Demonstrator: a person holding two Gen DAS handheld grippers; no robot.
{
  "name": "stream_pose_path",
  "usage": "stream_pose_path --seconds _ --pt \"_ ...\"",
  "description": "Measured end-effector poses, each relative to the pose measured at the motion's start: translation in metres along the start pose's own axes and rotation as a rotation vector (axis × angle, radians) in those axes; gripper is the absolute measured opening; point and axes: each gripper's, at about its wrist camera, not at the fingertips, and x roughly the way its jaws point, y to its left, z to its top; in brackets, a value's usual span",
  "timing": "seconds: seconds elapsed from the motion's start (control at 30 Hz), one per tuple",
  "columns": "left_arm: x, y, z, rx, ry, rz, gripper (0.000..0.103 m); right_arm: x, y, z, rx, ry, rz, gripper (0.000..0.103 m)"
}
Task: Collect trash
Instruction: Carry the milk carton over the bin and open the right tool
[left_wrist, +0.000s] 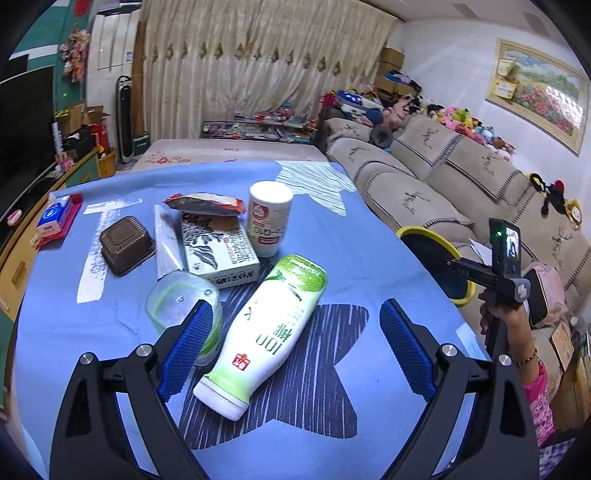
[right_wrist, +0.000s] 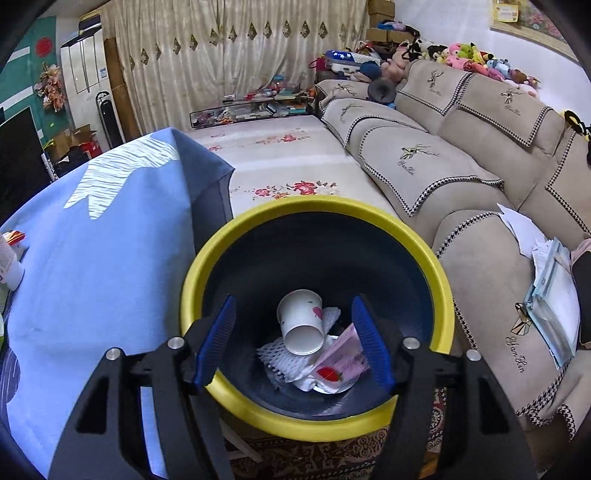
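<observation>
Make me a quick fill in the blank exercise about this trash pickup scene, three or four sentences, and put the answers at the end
1. The right gripper hangs open above a bin whose rim is ____.
2. Inside the bin, a white paper cup lies on its ____.
3. The green and white bottle lies on a ____ cloth with star prints.
4. The left gripper is open, and the bottle lies ____ its fingers.

Answers: yellow; side; blue; between

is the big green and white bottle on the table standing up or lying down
Lying down. The green and white bottle rests on its side on the blue tablecloth, its cap end toward the camera.
</observation>
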Motion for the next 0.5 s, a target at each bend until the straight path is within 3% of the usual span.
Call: stream_pose_path --seconds 0.23,0.5 --pt "0.021 -0.020 0.012 0.117 0.035 -0.037 0.090 -0.003 0.002 0.002 -0.004 -0.002 0.010 0.062" --pt "0.069 -0.032 0.023 0.224 0.156 0.033 0.087 -0.003 0.004 0.001 -0.016 0.004 0.013 0.062"
